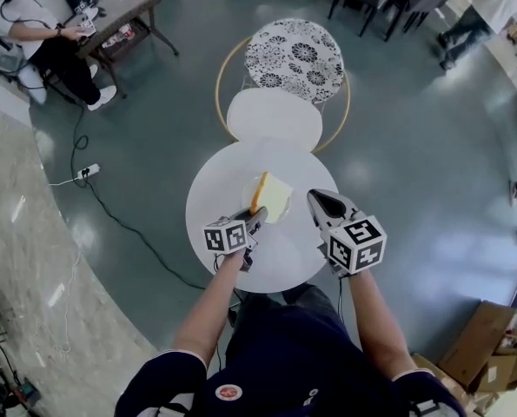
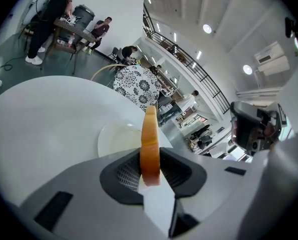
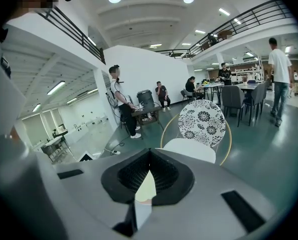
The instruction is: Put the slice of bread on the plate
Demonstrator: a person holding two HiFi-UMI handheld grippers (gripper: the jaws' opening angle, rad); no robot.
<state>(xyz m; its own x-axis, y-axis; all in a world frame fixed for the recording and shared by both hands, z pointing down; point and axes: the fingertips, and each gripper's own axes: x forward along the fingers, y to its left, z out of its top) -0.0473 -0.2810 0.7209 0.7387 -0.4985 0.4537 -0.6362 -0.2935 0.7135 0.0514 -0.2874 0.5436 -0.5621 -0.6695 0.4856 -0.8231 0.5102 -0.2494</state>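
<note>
My left tongs (image 2: 150,171) are clamped on the slice of bread (image 2: 150,134). They grip its near edge so it stands on edge over the plate (image 2: 113,139) on the round white bench (image 1: 210,198). I judge that this grip stops the slice sagging and lets me tip it flat onto the plate. The right tongs (image 1: 321,201) hang just beside it, drawn nearly together with nothing between them. Both forearms reach forward and down from my body.

From above, the slice of bread (image 1: 273,196) covers most of the plate (image 2: 113,140). Its near end is buried between the left gripper's (image 1: 256,216) jaws. The right gripper's (image 3: 147,176) own body blocks the table (image 1: 215,189) from its camera.
</note>
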